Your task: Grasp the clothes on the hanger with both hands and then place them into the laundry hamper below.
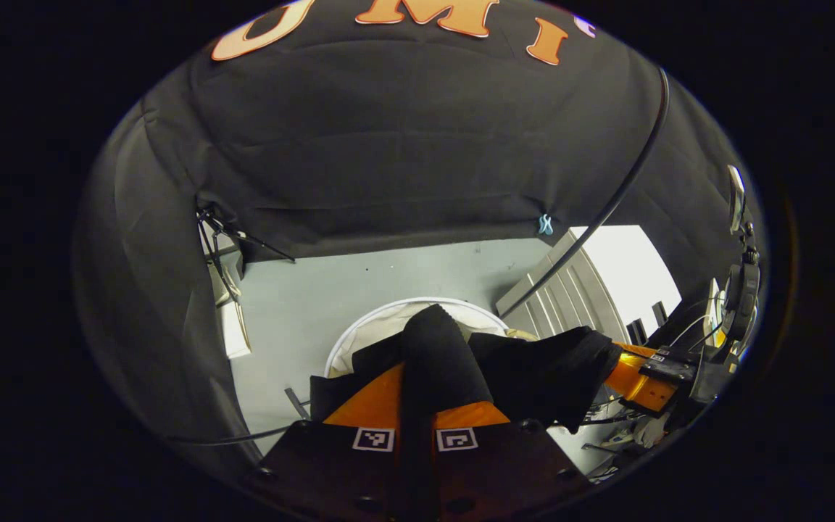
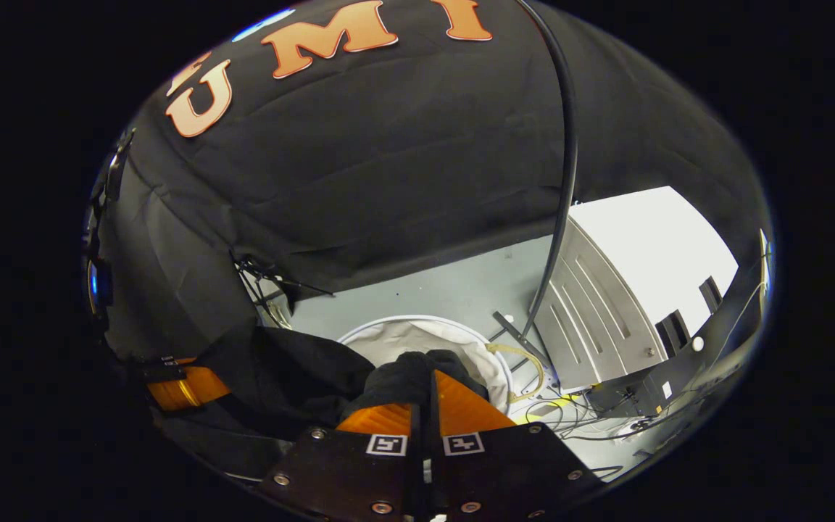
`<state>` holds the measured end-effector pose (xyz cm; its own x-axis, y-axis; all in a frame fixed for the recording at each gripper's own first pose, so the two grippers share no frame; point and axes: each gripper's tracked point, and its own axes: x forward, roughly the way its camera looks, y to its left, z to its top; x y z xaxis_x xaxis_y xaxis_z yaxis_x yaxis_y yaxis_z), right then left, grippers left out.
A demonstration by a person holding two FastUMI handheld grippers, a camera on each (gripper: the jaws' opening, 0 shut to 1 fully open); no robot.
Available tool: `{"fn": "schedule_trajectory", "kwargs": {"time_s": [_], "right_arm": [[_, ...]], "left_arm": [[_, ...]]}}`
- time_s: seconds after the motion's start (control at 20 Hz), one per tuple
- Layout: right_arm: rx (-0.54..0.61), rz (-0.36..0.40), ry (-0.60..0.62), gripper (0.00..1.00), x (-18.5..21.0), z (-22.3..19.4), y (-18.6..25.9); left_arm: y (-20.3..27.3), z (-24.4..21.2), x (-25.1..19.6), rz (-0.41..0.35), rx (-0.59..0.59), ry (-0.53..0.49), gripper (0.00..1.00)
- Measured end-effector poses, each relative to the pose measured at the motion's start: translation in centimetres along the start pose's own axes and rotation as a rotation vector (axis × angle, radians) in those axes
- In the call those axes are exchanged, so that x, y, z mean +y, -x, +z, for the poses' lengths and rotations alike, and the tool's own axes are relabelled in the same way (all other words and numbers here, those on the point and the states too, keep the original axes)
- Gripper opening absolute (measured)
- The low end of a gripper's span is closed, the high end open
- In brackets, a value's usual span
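Note:
A black garment point(image 1: 533, 370) hangs between my two grippers, over the white laundry hamper point(image 1: 359, 333) on the floor. In the left gripper view, my left gripper point(image 1: 417, 406) is shut on a fold of the cloth, which bulges up between the fingers. The other gripper point(image 1: 642, 380) shows at the right, holding the same cloth. In the right gripper view, my right gripper point(image 2: 428, 395) is shut on a bunch of the black garment point(image 2: 294, 377), just above the hamper point(image 2: 432, 341). The left gripper point(image 2: 182, 388) shows at the far left, with cloth draped from it.
A grey floor point(image 1: 316, 290) surrounds the hamper. A white ribbed cabinet point(image 2: 606, 304) stands to the right, with loose cables point(image 2: 577, 413) at its foot. A black cable point(image 2: 566, 181) hangs down in front of the booth wall. A metal stand point(image 1: 218, 254) is at the left.

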<state>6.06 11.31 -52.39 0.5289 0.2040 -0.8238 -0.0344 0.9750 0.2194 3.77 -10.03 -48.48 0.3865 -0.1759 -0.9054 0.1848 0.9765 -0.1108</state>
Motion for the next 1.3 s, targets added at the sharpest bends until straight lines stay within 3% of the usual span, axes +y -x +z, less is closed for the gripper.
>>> {"fn": "schedule_trajectory", "kwargs": {"time_s": [0.2, 0.25, 0.3, 0.35, 0.4, 0.45, 0.5, 0.65, 0.7, 0.8, 0.9, 1.0, 1.3], "right_arm": [[0.029, -0.002, -0.017, 0.09, -0.5, -0.9, -0.8], [0.023, 0.011, -0.029, 0.10, -0.2, -0.6, -0.8], [0.016, 0.019, -0.037, 0.00, 0.1, -0.3, -0.7], [0.008, 0.021, -0.037, 0.11, 0.0, 0.2, -0.5], [0.003, 0.019, -0.035, 0.11, -0.4, 0.3, -0.3], [0.001, 0.018, -0.036, 0.11, -0.6, 0.3, 0.0], [-0.001, 0.019, -0.038, 0.13, -0.8, 0.3, 0.3], [-0.001, 0.013, -0.047, 0.29, -1.6, 0.2, 1.2], [-0.003, 0.007, -0.046, 0.34, -1.9, 0.2, 1.7], [-0.012, 0.005, -0.038, 0.53, -2.4, 0.7, 2.9], [-0.031, 0.004, -0.026, 0.84, -2.9, 1.7, 4.3], [-0.049, 0.012, -0.009, 0.94, -3.3, 2.9, 6.2], [-0.125, 0.030, 0.045, 0.95, -4.9, 7.4, 11.4]], "left_arm": [[-0.6, -0.2, 1.0, 0.066, 0.031, -0.059, 0.08], [-0.6, -0.6, 1.3, 0.086, 0.043, -0.071, 0.12], [-0.5, -1.0, 1.5, 0.096, 0.055, -0.077, 0.10], [-0.5, -1.6, 1.7, 0.104, 0.064, -0.078, 0.14], [-0.6, -1.9, 1.8, 0.112, 0.070, -0.078, 0.10], [-0.4, -2.2, 1.5, 0.110, 0.073, -0.072, 0.15], [-0.3, -2.0, 1.4, 0.109, 0.070, -0.065, 0.30], [0.5, -1.8, 0.6, 0.088, 0.043, -0.042, 0.29], [1.2, -1.4, 0.3, 0.080, 0.031, -0.023, 0.43], [2.2, -1.2, -0.2, 0.064, 0.008, 0.020, 0.71], [3.1, -1.1, 0.0, 0.071, -0.011, 0.060, 0.99], [4.4, -0.9, -0.1, 0.075, -0.036, 0.085, 0.96], [10.2, 1.6, -0.6, 0.131, -0.170, 0.127, 1.00]]}}
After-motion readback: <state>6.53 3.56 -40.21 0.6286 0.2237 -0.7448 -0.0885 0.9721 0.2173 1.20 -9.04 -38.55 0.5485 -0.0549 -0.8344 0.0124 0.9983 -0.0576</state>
